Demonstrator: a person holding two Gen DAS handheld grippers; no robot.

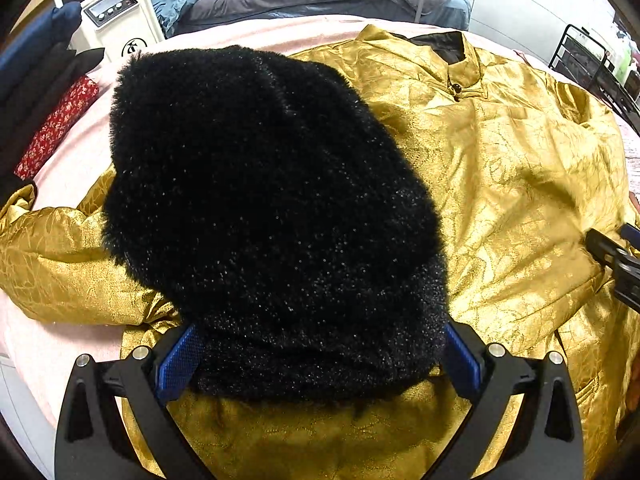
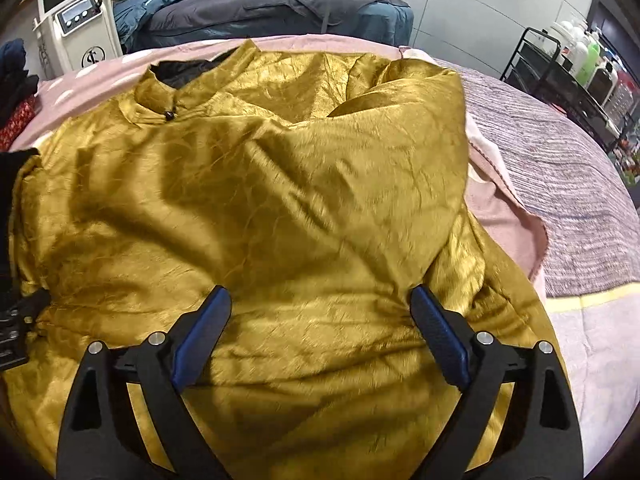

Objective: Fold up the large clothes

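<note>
apparently the left gripper (image 1: 316,354) pinches the black fur lining (image 1: 272,216) folding it across the gold jacket (image 1: 512,168); the right gripper (image 2: 320,334) hovers spread, empty.

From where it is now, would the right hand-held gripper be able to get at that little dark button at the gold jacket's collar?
Probably yes. The right hand-held gripper is open and empty, and only smooth gold jacket lies between it and the button; nothing covers it.
</note>
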